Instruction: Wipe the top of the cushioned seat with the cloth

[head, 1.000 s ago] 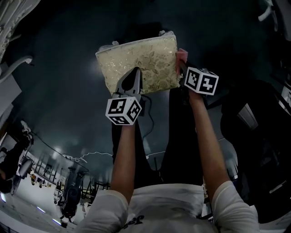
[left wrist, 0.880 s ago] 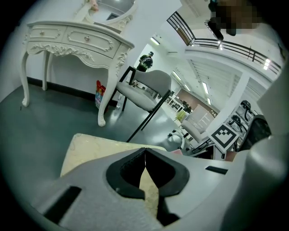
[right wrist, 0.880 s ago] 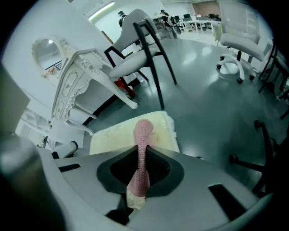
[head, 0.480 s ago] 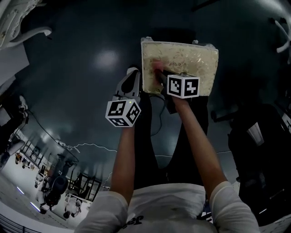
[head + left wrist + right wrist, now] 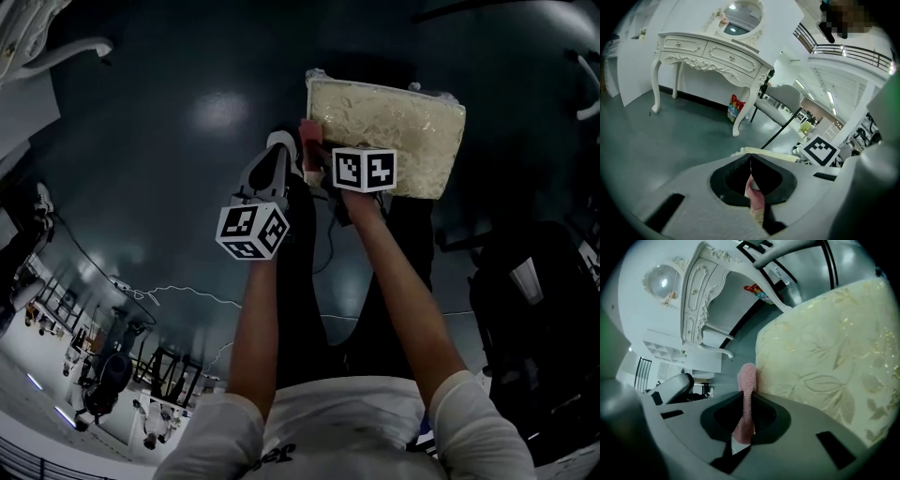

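The cushioned seat is a cream pad with a leaf pattern, lying on the dark floor; it fills the right of the right gripper view. My right gripper is shut on a pink cloth, whose free end touches the seat's left edge. My left gripper hangs just left of the seat, over the floor. Its jaws are shut with nothing between them. A bit of the pink cloth shows beyond them, and the seat's edge lies past that.
A white carved dressing table with an oval mirror stands against the wall. A grey chair on black legs is beside it. A thin cable runs over the floor, and a dark chair stands at the right.
My right gripper has swept the pink cloth from the seat's right edge across the top to its left edge. My left gripper has come off the seat to its left side.
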Motion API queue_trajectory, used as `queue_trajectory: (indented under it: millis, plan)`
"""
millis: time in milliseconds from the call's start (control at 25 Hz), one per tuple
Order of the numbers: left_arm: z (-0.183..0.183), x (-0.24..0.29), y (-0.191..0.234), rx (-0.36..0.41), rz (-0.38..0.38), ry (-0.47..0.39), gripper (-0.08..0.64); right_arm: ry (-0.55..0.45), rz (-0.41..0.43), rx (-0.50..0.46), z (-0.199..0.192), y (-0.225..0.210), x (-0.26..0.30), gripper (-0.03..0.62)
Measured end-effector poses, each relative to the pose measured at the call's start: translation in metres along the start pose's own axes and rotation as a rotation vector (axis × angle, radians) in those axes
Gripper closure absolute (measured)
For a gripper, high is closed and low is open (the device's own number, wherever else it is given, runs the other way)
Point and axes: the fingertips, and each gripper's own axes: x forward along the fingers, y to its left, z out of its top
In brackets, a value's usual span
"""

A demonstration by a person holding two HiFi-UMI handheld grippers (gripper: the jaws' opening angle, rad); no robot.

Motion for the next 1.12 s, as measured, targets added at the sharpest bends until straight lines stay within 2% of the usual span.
queue_trajectory:
  millis: [320,520,680,840,1120]
  plan:
    - [-0.022,0.040,-0.078,0.023,-0.095,0.055,0.545,-0.100,0.038,0.085,0.015,-0.069,-0.087,0.557]
    - [-0.032,0.069,-0.131,0.061,-0.150,0.082,0.545,-0.148,0.059,0.065,0.019,-0.117,-0.143,0.557]
    - [-0.045,0.088,-0.171,0.087,-0.185,0.104,0.545,-0.195,0.069,0.088,0.020,-0.154,-0.184,0.557]
    - [-0.058,0.101,-0.202,0.105,-0.217,0.126,0.545,-0.225,0.030,0.085,0.021,-0.184,-0.217,0.557]
    - [-0.070,0.113,-0.228,0.114,-0.224,0.134,0.545,-0.178,-0.119,-0.065,0.020,-0.211,-0.240,0.558]
